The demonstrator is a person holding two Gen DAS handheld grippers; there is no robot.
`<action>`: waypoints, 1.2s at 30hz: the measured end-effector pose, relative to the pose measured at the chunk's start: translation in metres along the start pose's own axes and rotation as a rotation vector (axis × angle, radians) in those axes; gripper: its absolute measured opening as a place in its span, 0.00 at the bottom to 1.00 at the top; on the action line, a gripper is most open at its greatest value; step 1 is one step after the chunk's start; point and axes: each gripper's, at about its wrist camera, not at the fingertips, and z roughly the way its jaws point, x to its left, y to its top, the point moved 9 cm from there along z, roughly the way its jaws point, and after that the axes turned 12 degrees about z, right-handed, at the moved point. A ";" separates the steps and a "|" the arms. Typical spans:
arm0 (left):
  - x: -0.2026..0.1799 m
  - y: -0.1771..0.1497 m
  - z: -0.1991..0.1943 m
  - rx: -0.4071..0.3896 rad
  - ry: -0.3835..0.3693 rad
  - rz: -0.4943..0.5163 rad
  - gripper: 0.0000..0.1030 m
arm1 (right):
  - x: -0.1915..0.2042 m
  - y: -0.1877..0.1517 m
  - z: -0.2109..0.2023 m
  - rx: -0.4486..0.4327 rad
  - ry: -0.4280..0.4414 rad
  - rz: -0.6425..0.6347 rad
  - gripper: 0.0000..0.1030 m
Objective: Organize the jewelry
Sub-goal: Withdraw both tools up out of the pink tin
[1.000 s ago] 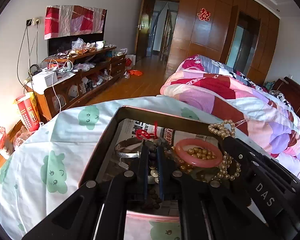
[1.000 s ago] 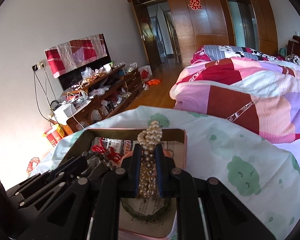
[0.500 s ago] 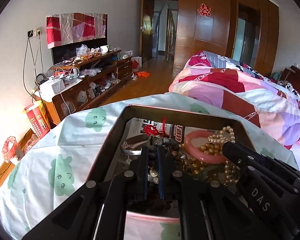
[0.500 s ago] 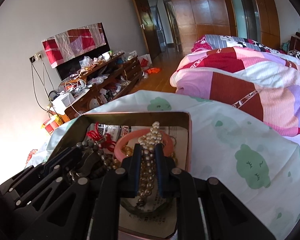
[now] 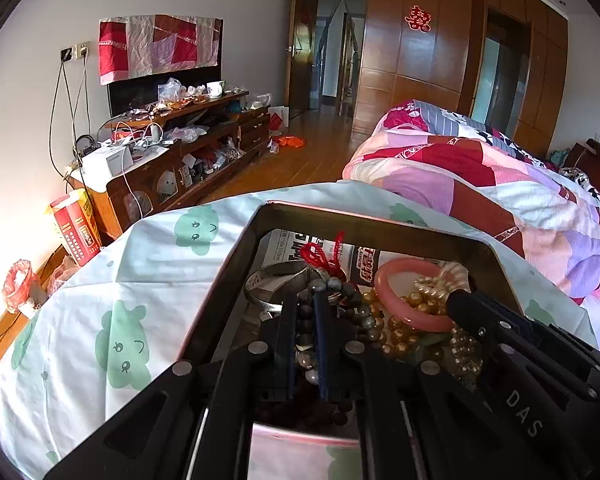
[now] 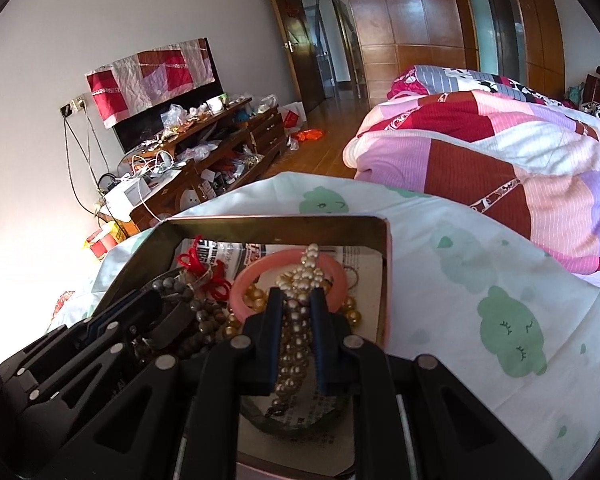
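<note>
Your two tongs work one tin [image 6: 386,280]: left tongs [image 5: 305,300] pinch one grey bead bracelet [image 5: 342,286]; right tongs [image 6: 297,300] clamp one pearl strand [image 6: 300,280], one pink bangle [image 6: 244,280] at twelve o'clock.

Left claw [image 5: 305,312], right claw [image 6: 297,310]: black angular linkages, silver round rivets, blue finger pads [image 6: 319,320]; "DAS" lettering in white.

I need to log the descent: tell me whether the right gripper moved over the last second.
Yes. The right gripper, shut on the pearl strand, went down toward the tin tray: the pearls stood above its far rim, now they lie over the pink bangle.
</note>
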 end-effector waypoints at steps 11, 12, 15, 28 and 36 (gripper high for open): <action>-0.002 -0.002 -0.005 -0.005 0.022 -0.002 0.68 | -0.007 0.015 -0.031 -0.149 0.016 0.046 0.83; -0.004 -0.001 -0.006 -0.008 0.033 0.014 0.68 | -0.009 0.016 -0.033 -0.163 0.008 0.050 0.83; -0.008 -0.002 -0.004 0.000 0.037 0.040 0.69 | -0.012 0.018 -0.030 -0.151 0.007 0.071 0.83; 0.010 0.002 -0.016 -0.059 0.162 0.058 0.69 | -0.025 0.018 -0.033 -0.165 -0.074 0.096 0.90; 0.013 -0.007 -0.033 -0.068 0.172 0.055 0.69 | -0.030 0.009 -0.051 -0.190 -0.104 0.089 0.90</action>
